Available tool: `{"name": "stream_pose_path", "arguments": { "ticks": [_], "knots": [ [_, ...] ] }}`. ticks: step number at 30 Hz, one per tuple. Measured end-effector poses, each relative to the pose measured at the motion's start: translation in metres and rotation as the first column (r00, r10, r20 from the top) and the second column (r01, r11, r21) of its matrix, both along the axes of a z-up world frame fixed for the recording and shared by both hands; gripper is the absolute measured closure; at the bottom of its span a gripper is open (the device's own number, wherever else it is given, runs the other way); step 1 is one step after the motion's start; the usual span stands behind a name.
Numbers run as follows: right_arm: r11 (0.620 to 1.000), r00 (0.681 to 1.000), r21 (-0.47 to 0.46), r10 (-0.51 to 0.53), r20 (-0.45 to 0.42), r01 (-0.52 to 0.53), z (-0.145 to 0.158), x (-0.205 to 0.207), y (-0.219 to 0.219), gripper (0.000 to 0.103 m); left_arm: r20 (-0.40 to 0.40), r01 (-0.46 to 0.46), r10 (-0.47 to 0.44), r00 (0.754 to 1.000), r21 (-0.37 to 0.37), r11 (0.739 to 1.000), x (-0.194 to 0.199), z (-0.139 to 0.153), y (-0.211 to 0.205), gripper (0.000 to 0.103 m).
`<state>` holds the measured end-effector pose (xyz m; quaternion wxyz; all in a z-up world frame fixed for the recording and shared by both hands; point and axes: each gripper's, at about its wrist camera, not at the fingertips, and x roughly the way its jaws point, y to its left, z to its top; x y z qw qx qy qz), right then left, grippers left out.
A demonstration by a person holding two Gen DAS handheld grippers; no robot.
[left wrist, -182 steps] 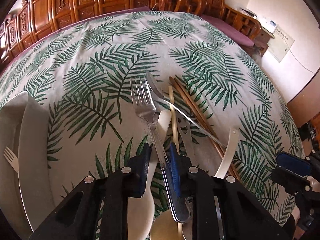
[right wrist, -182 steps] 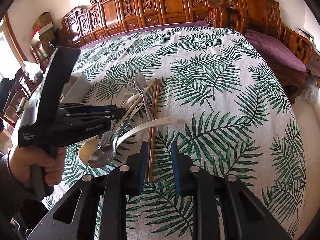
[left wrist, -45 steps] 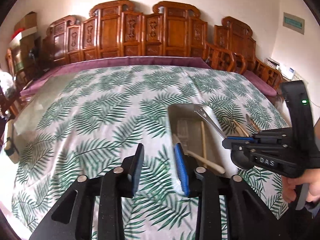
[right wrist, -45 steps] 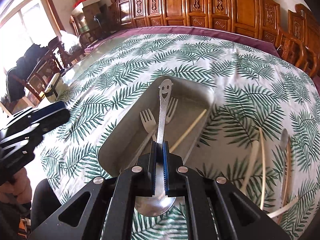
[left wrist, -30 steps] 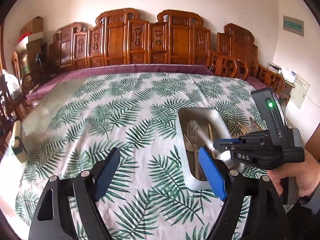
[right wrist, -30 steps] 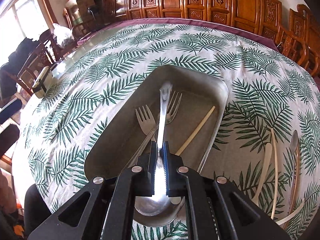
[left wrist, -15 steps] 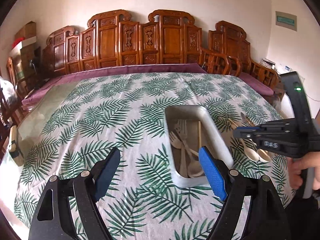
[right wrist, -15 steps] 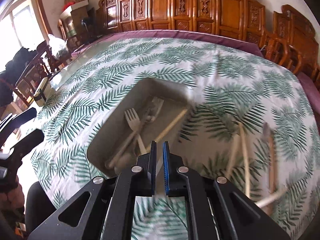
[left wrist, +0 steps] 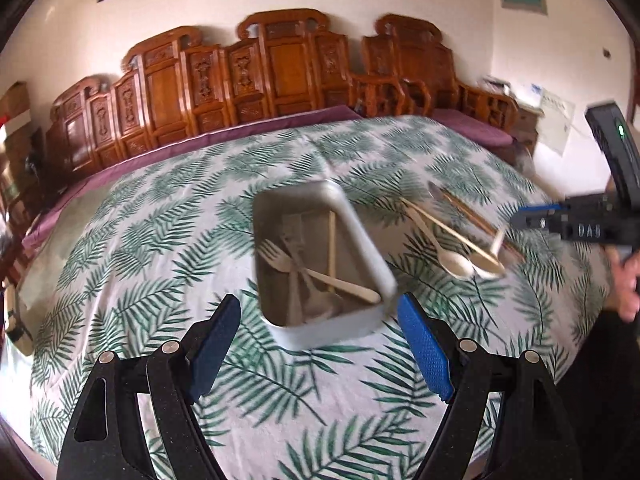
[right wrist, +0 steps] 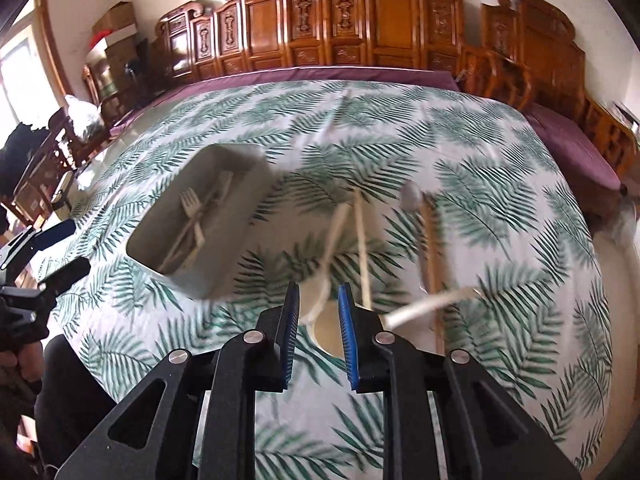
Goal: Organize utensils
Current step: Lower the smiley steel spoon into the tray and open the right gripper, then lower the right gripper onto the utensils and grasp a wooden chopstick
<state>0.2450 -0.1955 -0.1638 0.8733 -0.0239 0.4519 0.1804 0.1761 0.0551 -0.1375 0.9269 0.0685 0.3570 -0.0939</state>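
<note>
Inside tray (left wrist: pixel 362 236): two forks, spoon, chopstick. Left claw (left wrist: pixel 320 342) wide; right claw (right wrist: pixel 319 322) opening, empty.

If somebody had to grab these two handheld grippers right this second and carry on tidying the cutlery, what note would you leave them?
Left gripper: open wide, empty, just in front of the metal tray.
Right gripper: jaws opening, nothing gripped, above the loose pile.
Done: the tray holds forks, a metal spoon, a pale utensil and one chopstick.
Left: beside the tray on the leaf-print tablecloth lie two pale spoons, another pale handle, light and brown chopsticks and a metal spoon behind them. Move these into the tray one at a time.
</note>
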Motion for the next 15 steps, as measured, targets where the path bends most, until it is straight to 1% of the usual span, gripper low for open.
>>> {"name": "stream_pose_path", "arguments": {
  "ticks": [4, 10, 12, 15],
  "knots": [
    [1.0, 1.0, 0.007, -0.013, -0.018, 0.013, -0.01, -0.005, -0.023, 0.081, -0.04, 0.051, -0.052, 0.998, -0.01, 0.999, -0.004, -0.012, -0.021, 0.026],
    [1.0, 0.999, 0.01, -0.016, -0.039, 0.016, -0.027, -0.005, -0.046, 0.081, -0.095, 0.076, -0.076, 0.993, -0.01, 0.997, -0.002, -0.028, -0.049, 0.026],
    [1.0, 0.999, 0.015, -0.012, -0.045, 0.013, -0.03, -0.002, -0.052, 0.081, -0.107, 0.074, -0.075, 0.991, -0.01, 0.997, 0.003, -0.029, -0.058, 0.026],
    [1.0, 0.999, 0.023, -0.004, -0.05, 0.005, -0.034, 0.006, -0.053, 0.081, -0.104, 0.074, -0.075, 0.992, -0.013, 0.997, 0.012, -0.024, -0.069, 0.026]
  ]
}}
